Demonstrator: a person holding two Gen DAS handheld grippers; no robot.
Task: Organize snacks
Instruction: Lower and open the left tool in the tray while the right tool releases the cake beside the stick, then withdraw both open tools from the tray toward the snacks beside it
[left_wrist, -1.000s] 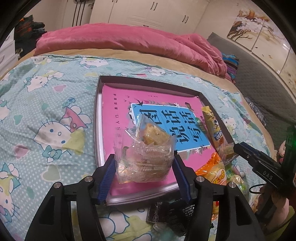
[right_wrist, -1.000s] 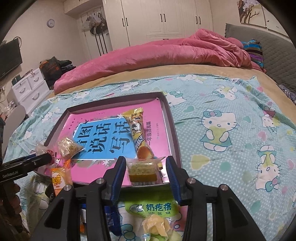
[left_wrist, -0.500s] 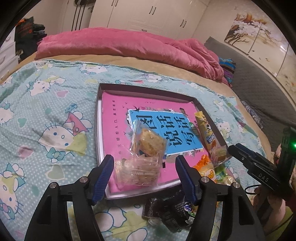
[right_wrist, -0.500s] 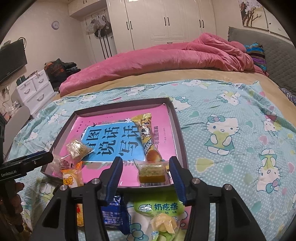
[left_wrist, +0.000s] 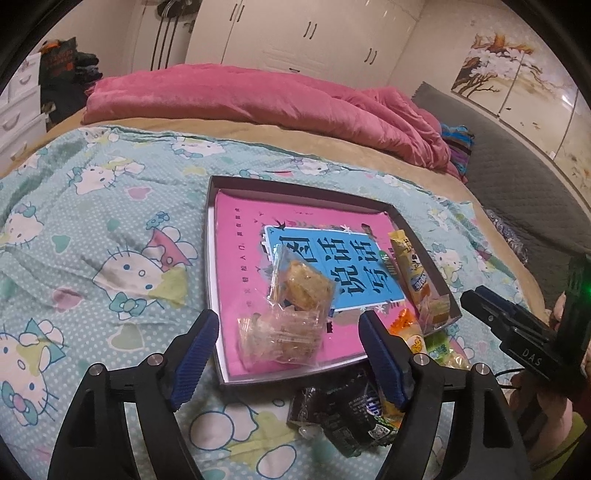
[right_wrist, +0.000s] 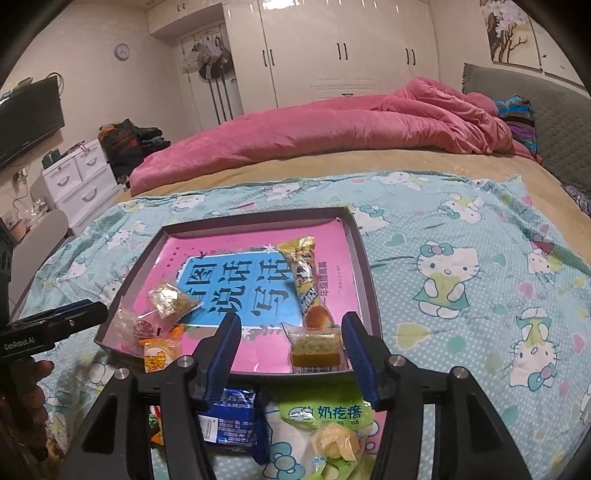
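Snacks partly sorted: shallow box tray (left_wrist: 209, 258) on the bed's cartoon-cat sheet (left_wrist: 110, 236) holds a clear cracker bag (left_wrist: 280, 338), a clear-wrapped pastry (left_wrist: 306, 288), a yellow stick pack (right_wrist: 303, 275) and a clear-wrapped green-topped cake (right_wrist: 314, 349). Left gripper (left_wrist: 288, 354): jaws just opened, apart, cracker bag lying free between them in the tray. Right gripper (right_wrist: 291, 360): jaws just opened, clear of the cake. Green milk-snack bag (right_wrist: 325, 417), blue packet (right_wrist: 232, 417) and orange packet (right_wrist: 159, 356) lie on the sheet in front of the tray.
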